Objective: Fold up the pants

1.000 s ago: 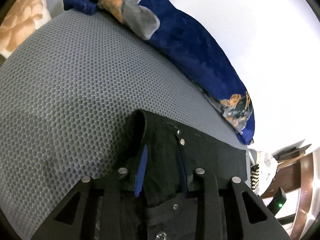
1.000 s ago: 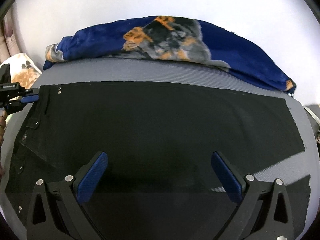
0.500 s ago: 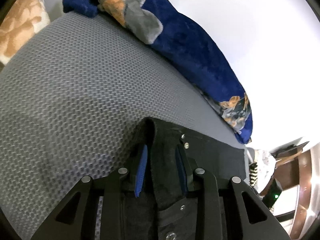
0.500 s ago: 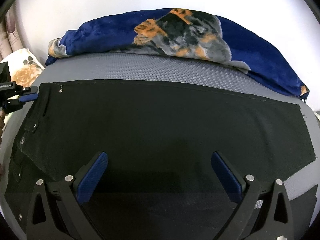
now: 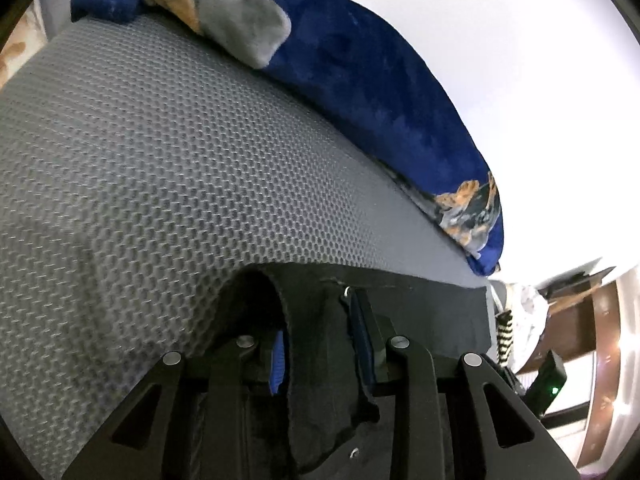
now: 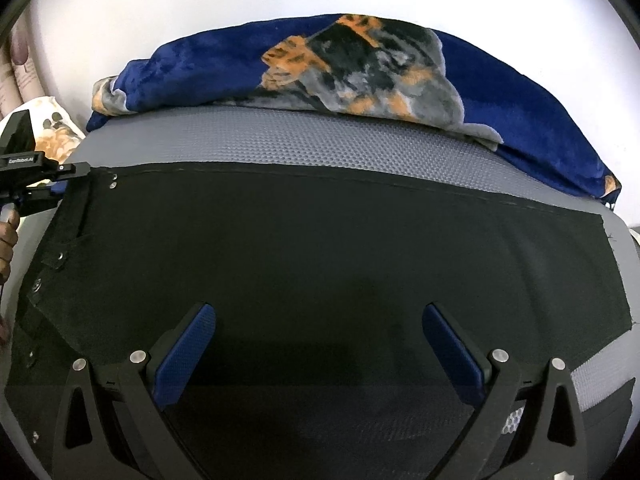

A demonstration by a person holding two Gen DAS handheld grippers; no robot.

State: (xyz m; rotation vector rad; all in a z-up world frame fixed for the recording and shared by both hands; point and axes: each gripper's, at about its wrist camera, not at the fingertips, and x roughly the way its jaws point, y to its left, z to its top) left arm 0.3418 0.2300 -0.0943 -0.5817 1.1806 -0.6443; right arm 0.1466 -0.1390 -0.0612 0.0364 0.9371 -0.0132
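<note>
Black pants [image 6: 320, 248] lie folded lengthwise across the grey mesh mattress [image 6: 320, 148], waistband at the left and hems at the right. My left gripper [image 5: 320, 344] is shut on the waistband corner, and the fabric bunches up between its blue pads [image 5: 278, 360]. In the right wrist view the left gripper [image 6: 60, 184] sits at the pants' far left corner, with a person's hand [image 6: 8, 236] behind it. My right gripper [image 6: 318, 320] hovers open over the middle of the pants, with nothing between its fingers.
A blue blanket [image 6: 360, 68] with an orange and grey print lies along the mattress's far edge against a white wall, also as the blue blanket [image 5: 360, 80]. A floral pillow [image 6: 52, 128] is at the far left. Brown furniture [image 5: 580, 320] stands beyond the mattress's right end.
My left gripper has carried the waistband forward toward the blanket and a little lower. The right gripper dipped slightly toward the pants a second ago, then held still, open throughout.
</note>
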